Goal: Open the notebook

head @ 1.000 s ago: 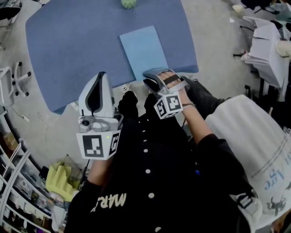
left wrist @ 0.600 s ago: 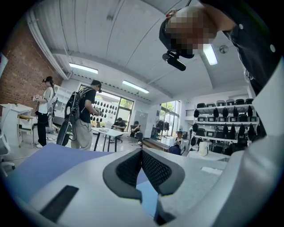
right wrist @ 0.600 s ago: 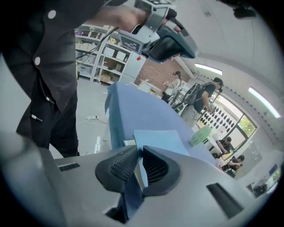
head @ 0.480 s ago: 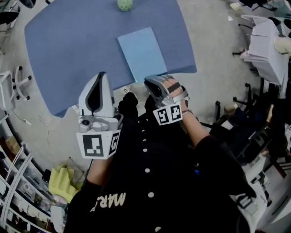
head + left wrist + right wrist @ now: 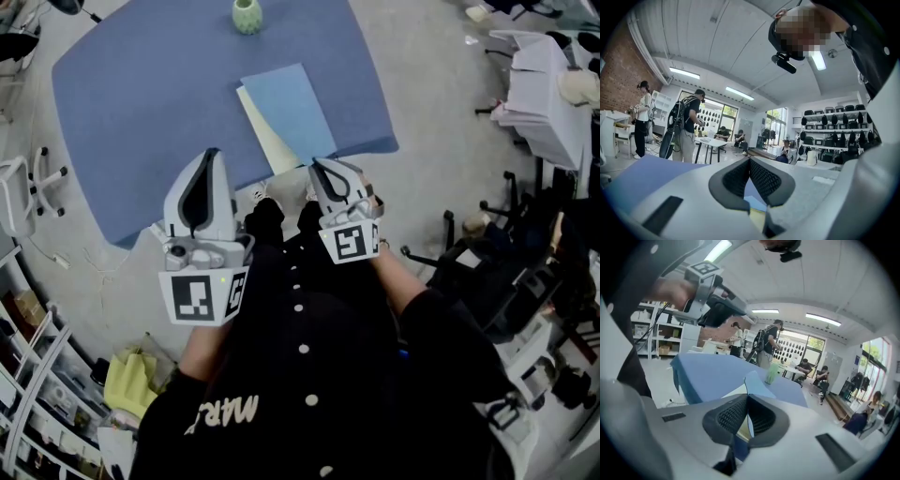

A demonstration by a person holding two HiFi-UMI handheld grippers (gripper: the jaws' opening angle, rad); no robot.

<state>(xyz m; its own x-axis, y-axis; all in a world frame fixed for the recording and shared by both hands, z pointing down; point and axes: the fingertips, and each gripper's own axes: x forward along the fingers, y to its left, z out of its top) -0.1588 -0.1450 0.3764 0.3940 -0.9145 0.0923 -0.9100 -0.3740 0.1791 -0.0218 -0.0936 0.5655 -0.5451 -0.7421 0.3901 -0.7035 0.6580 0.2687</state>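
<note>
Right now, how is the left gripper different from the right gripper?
The right gripper pinches the notebook's blue cover, holding it raised; the left gripper holds nothing. The right gripper tilts down toward the table; the left gripper points level. Both have their fingers shut.

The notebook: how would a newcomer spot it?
Find the big blue table. At its near edge lies the notebook, flat and light blue; the right claw has just closed on its cover, lifting it off a cream page. The only neighbour, an upright green vase, stands at the far edge.
</note>
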